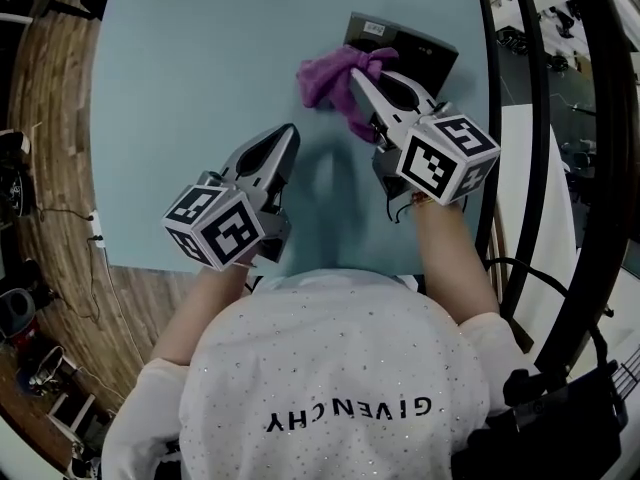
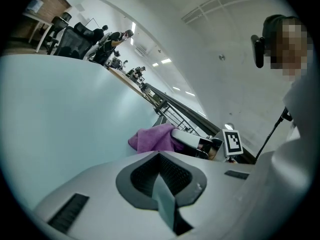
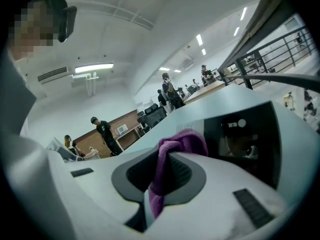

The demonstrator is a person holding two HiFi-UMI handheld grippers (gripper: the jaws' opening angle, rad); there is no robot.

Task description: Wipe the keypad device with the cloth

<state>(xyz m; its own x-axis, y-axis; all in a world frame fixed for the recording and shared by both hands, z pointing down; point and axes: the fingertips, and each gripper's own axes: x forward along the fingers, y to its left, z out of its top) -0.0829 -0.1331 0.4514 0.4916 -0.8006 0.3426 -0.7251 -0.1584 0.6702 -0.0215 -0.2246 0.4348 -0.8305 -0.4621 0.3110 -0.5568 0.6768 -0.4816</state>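
Observation:
A purple cloth (image 1: pixel 335 80) lies bunched on the light blue table (image 1: pixel 200 68), against the near left edge of the dark keypad device (image 1: pixel 415 50). My right gripper (image 1: pixel 362 80) is shut on the purple cloth (image 3: pixel 170 161), which hangs pinched between its jaws, with the keypad device (image 3: pixel 247 139) just beyond. My left gripper (image 1: pixel 290 133) hovers over bare table left of the cloth, jaws shut with nothing in them. From the left gripper view the cloth (image 2: pixel 152 138) and the right gripper (image 2: pixel 192 140) show ahead.
The table's near edge (image 1: pixel 250 266) runs just in front of the person. A black railing (image 1: pixel 545 148) borders the table's right side. Wooden floor and cables (image 1: pixel 60 228) lie to the left. People stand far off in the room.

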